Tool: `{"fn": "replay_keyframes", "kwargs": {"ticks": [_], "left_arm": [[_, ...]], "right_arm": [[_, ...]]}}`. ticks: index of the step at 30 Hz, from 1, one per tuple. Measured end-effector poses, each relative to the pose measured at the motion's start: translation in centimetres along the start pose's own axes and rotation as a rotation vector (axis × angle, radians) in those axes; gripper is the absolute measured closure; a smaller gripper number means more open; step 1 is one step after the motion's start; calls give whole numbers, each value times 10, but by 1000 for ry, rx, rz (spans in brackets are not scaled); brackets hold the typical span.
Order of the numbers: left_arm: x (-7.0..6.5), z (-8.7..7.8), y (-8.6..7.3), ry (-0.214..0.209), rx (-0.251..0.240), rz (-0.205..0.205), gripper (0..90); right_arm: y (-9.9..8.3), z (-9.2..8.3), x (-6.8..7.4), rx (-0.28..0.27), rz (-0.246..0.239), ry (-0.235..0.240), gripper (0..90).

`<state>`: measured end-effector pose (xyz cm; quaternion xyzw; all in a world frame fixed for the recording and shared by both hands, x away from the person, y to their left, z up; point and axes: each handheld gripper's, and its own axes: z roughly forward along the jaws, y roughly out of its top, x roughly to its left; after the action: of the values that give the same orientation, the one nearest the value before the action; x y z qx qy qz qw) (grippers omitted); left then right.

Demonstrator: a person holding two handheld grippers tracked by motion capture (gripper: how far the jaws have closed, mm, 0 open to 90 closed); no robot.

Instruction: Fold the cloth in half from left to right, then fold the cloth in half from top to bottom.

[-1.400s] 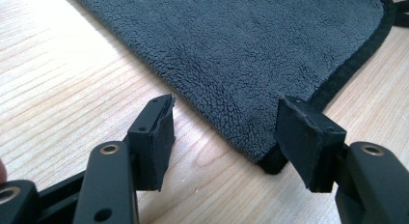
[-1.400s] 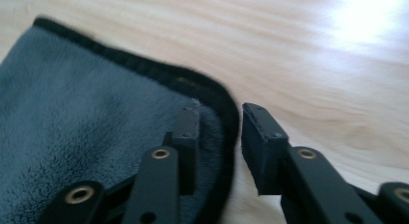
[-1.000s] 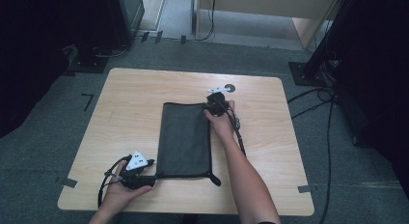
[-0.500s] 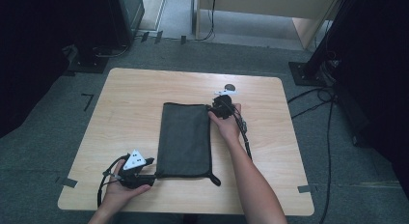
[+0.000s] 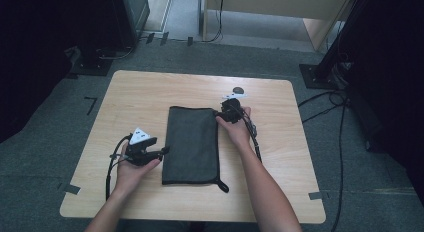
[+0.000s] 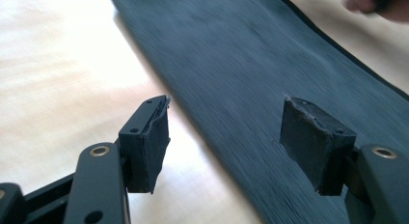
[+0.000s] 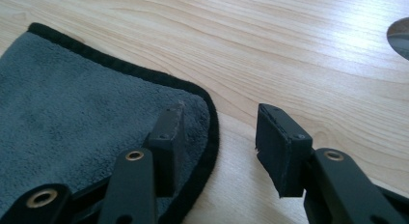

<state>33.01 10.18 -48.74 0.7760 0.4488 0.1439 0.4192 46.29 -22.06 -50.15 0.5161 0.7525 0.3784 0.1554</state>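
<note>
- One folded cloth, dark grey, lying flat mid-table as a long rectangle, short ends near and far. Microfibre-like pile, matt and fuzzy; black stitched hem round rounded corners; a small black tab juts from the near right corner.
- Handling, as judged: light, limp, no stiffness; will sag and unfold if lifted by one point. Not fragile, not slippery; the pile should grip rubber pads well.
- Best hold, as judged: pinch through the hemmed edge at two corners, taking all layers.
- Left gripper: just left of the cloth's left long edge, nearer half. Jaws fairly wide, nothing between the pads; seen along its own jaws, one jaw is over wood, the other over cloth.
- Right gripper: at the far right corner. Jaws have just been opening; they straddle the hem, one pad over the pile, the other above bare wood, not pressing.
- Table: pale wood-grain top, smooth, rounded corners.
- One small dark disc on the table, far of the right gripper.
</note>
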Motion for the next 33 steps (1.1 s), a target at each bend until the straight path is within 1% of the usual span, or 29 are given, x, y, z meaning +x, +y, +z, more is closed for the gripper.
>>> {"fn": "replay_keyframes", "kwargs": {"ticks": [3, 5, 6, 7, 8, 9, 11, 12, 13, 15, 17, 18, 19, 20, 22, 24, 26, 28, 30, 31, 33], "left_arm": [[6, 13, 13, 31, -1, -6, 342], [11, 24, 22, 49, 4, -7, 340], [14, 29, 26, 56, 9, -10, 340], [19, 38, 33, 68, 11, -28, 340], [19, 38, 33, 68, 11, -28, 340], [22, 43, 37, 77, 14, -38, 340], [26, 49, 45, 55, 26, -71, 340], [27, 52, 49, 56, 29, -69, 340], [26, 54, 54, 60, 41, -51, 340], [26, 59, 61, 58, 50, -32, 335], [28, 63, 68, 56, 53, -44, 333], [29, 65, 71, 69, 57, -42, 332], [30, 70, 76, 84, 57, -44, 333], [30, 70, 76, 84, 57, -44, 333], [31, 76, 81, 88, 64, -49, 333], [32, 83, 85, 89, 74, -55, 332], [32, 88, 89, 100, 81, -43, 333], [35, 92, 93, 102, 84, -51, 333], [39, 94, 96, 115, 81, -72, 336], [41, 95, 97, 122, 87, -78, 341], [45, 98, 98, 134, 95, -85, 353]], "right_arm": [[1, -1, 1, -12, 13, 16, 529], [1, -2, 0, -13, -3, 21, 525], [1, -2, 0, -13, -3, 21, 525], [1, -3, 0, -12, -12, 23, 520], [1, -3, 0, -12, -12, 23, 520], [1, -4, 0, -9, -10, 23, 518], [1, -5, -2, -13, -15, 28, 510], [1, -5, -2, -13, -14, 29, 509], [1, -5, -2, -14, -15, 32, 509], [1, -6, -4, -20, -18, 37, 513], [1, -6, -6, -16, -10, 39, 513], [1, -6, -7, -21, -5, 39, 512], [2, -7, -8, -22, 15, 38, 508], [2, -7, -8, -22, 15, 38, 508], [2, -8, -9, -25, 19, 41, 508], [2, -9, -9, -23, 11, 40, 508], [2, -9, -10, -25, 0, 37, 510], [2, -10, -11, -30, 13, 43, 516], [3, -9, -13, -33, 21, 47, 520], [3, -8, -13, -31, 31, 48, 522], [3, -7, -14, -30, 19, 50, 526]]}}
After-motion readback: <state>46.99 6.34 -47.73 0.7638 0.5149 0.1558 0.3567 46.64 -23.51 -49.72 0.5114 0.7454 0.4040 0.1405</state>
